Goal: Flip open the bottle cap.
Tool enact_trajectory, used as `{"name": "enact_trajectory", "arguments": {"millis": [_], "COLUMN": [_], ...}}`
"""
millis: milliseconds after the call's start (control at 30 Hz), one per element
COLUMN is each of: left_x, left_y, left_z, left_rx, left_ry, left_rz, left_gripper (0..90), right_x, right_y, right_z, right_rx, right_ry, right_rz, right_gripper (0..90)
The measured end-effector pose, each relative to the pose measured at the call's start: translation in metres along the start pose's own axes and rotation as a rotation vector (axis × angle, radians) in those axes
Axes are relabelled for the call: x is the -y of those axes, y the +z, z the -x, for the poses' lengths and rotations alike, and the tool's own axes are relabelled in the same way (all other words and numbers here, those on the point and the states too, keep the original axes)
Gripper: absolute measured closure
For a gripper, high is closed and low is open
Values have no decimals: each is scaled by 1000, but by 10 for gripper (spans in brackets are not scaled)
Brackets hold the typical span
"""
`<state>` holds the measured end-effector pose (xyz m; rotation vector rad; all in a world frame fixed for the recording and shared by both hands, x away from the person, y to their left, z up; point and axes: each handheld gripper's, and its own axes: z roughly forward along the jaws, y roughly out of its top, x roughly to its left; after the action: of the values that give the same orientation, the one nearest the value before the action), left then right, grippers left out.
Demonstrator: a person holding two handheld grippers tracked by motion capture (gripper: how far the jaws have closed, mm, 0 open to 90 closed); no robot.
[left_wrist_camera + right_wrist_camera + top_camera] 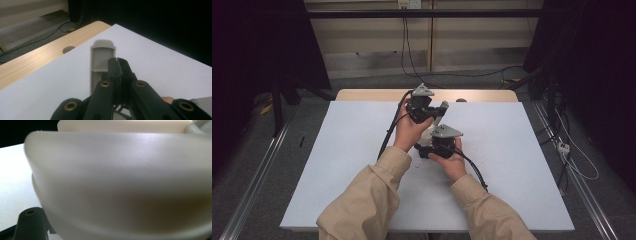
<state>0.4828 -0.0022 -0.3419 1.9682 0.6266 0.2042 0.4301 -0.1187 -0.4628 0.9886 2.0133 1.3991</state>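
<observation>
In the high view both hands meet over the middle of the white table sheet (pixel 512 165). My left gripper (pixel 438 113) is the farther one; in its own view its jaws (pixel 119 65) are pressed together with nothing between them. A grey flat handle-like piece (pixel 102 58) stands right beside its left jaw, also seen as the grey piece (pixel 444 105). My right gripper (pixel 434 142) is nearer the person and points at a white rounded object (pixel 430 134). That white object (pixel 120 182) sits hard against the right gripper's camera and hides its jaws; one black link (pixel 30 225) shows low left.
A wooden strip (pixel 377 95) with a round hole (pixel 460 100) runs along the table's far edge. Cables (pixel 572 160) and metal rails (pixel 257 175) lie on the floor to either side. Dark curtains stand left and right.
</observation>
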Motion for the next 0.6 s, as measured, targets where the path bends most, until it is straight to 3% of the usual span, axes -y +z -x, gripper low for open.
{"name": "enact_trajectory", "arguments": {"millis": [600], "left_x": [3], "left_y": [3], "left_z": [-8], "left_rx": [-19], "left_ry": [-13], "left_rz": [-7], "left_gripper": [900], "right_x": [0], "right_y": [0], "right_z": [0], "right_rx": [1], "right_ry": [-1], "right_rz": [1], "right_gripper": [187]}}
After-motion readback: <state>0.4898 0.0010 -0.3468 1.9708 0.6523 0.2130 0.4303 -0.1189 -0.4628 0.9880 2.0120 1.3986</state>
